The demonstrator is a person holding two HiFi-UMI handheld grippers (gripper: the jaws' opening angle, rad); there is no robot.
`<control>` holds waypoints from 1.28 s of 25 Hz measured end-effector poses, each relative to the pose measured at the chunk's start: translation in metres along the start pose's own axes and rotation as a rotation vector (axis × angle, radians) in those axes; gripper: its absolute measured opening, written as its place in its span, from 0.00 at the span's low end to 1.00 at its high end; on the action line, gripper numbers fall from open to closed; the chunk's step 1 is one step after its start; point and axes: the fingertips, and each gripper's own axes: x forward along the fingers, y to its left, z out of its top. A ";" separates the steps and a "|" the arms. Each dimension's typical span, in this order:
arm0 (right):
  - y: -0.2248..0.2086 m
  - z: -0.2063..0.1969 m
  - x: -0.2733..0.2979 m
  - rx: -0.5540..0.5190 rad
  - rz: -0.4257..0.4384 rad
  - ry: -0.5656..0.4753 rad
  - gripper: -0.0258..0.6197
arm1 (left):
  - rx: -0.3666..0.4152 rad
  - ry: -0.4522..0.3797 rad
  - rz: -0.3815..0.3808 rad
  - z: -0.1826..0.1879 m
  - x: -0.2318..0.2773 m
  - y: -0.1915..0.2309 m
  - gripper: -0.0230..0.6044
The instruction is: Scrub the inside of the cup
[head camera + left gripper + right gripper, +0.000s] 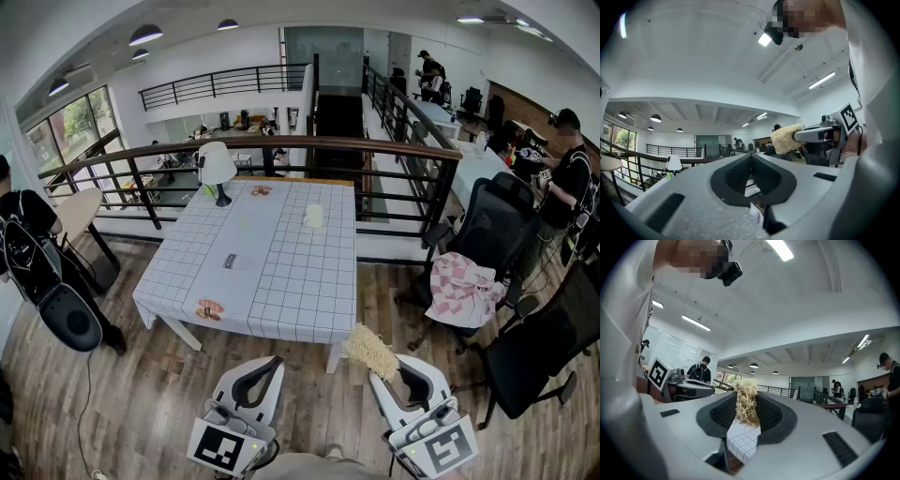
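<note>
The cup (314, 216) stands on the far half of the table (281, 272), well apart from both tongs, which hang short of the table's near edge. The left tongs (273, 364) are pressed together (tip to tip); the right tongs (384, 373) clamp a straw-coloured scrubber (371, 350)

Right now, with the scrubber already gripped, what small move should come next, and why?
Probably step closer to the table first. The cup stands far across it, and both grippers hang short of its near edge; the left gripper is shut and empty, and the right gripper clamps the scrubber.
</note>
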 end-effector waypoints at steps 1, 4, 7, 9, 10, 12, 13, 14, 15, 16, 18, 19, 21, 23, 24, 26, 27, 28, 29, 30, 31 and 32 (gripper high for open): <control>0.000 0.000 -0.001 0.001 0.000 0.002 0.21 | 0.002 -0.002 0.001 0.001 0.000 -0.001 0.06; -0.001 -0.001 -0.006 0.004 -0.009 0.005 0.21 | 0.006 -0.004 0.004 0.002 -0.002 -0.003 0.06; -0.005 -0.002 -0.011 0.007 -0.025 -0.003 0.21 | 0.009 0.000 0.010 0.000 -0.002 -0.006 0.06; -0.008 0.000 -0.012 0.014 -0.026 -0.022 0.21 | 0.003 0.002 0.011 -0.002 -0.001 -0.008 0.06; -0.009 0.001 -0.014 0.023 -0.027 -0.032 0.21 | -0.003 0.002 0.011 -0.003 0.000 -0.010 0.06; -0.013 0.003 -0.019 0.044 -0.032 -0.053 0.21 | -0.016 0.010 0.009 -0.004 0.002 -0.014 0.06; -0.016 0.003 -0.022 0.050 -0.035 -0.058 0.21 | -0.020 0.014 0.007 -0.004 0.004 -0.017 0.06; -0.019 0.003 -0.023 0.051 -0.039 -0.057 0.21 | -0.017 0.012 0.005 -0.003 0.006 -0.018 0.06; -0.022 0.002 -0.025 0.051 -0.042 -0.054 0.21 | -0.013 0.010 0.004 -0.003 0.008 -0.020 0.06; -0.025 0.000 -0.027 0.051 -0.045 -0.048 0.21 | -0.015 0.014 0.002 -0.005 0.009 -0.023 0.06; -0.029 -0.005 -0.032 0.052 -0.047 -0.038 0.21 | -0.025 0.029 0.003 -0.009 0.012 -0.029 0.06; -0.032 -0.007 -0.034 0.053 -0.047 -0.034 0.21 | -0.023 0.027 0.006 -0.010 0.013 -0.031 0.06; -0.037 -0.012 -0.038 0.053 -0.052 -0.033 0.21 | -0.015 0.015 0.016 -0.010 0.015 -0.033 0.06; -0.043 -0.018 -0.042 0.061 -0.062 -0.038 0.21 | -0.015 0.014 0.023 -0.011 0.018 -0.036 0.06; -0.046 -0.020 -0.044 0.069 -0.064 -0.040 0.21 | -0.017 0.016 0.025 -0.012 0.019 -0.038 0.06; -0.051 -0.023 -0.046 0.080 -0.061 -0.043 0.21 | -0.019 0.023 0.028 -0.013 0.022 -0.042 0.06; -0.053 -0.024 -0.047 0.082 -0.057 -0.043 0.21 | -0.022 0.028 0.030 -0.014 0.024 -0.044 0.06; -0.055 -0.025 -0.048 0.082 -0.052 -0.043 0.21 | -0.027 0.035 0.031 -0.014 0.026 -0.047 0.06; -0.057 -0.026 -0.048 0.082 -0.045 -0.042 0.21 | -0.029 0.041 0.032 -0.014 0.028 -0.049 0.06; -0.058 -0.027 -0.049 0.082 -0.037 -0.041 0.22 | -0.027 0.043 0.032 -0.015 0.029 -0.051 0.06; -0.060 -0.028 -0.049 0.081 -0.030 -0.040 0.22 | -0.022 0.042 0.031 -0.015 0.031 -0.053 0.06; -0.061 -0.029 -0.050 0.081 -0.024 -0.039 0.22 | -0.020 0.041 0.031 -0.016 0.032 -0.055 0.06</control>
